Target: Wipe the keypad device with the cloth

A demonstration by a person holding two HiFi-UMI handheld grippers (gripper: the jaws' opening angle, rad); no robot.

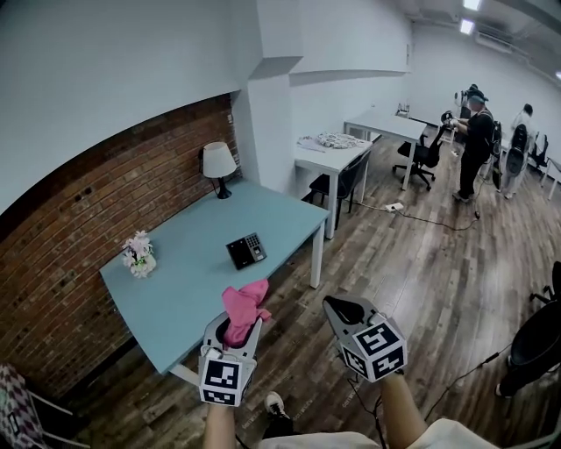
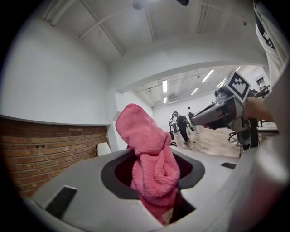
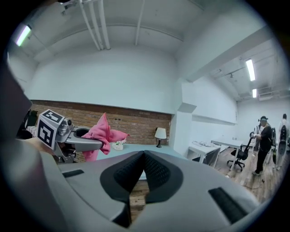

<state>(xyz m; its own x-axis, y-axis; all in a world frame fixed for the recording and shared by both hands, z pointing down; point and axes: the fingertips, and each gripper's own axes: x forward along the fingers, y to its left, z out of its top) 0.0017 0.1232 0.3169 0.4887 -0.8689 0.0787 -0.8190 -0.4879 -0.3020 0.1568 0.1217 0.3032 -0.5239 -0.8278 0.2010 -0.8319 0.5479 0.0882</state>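
Left tool (image 1: 237, 329) clamps the cloth (image 1: 246, 307); keypad device (image 1: 246, 251) lies well beyond, apparently flat.

This is an open office. A pale blue desk (image 1: 202, 254) stands centre left against a brick wall (image 1: 79, 237). White desks (image 1: 337, 153) and rolling office chairs (image 1: 425, 158) fill the upper right, under ceiling strip lights (image 1: 471, 7), on a wood-plank floor (image 1: 412, 272).
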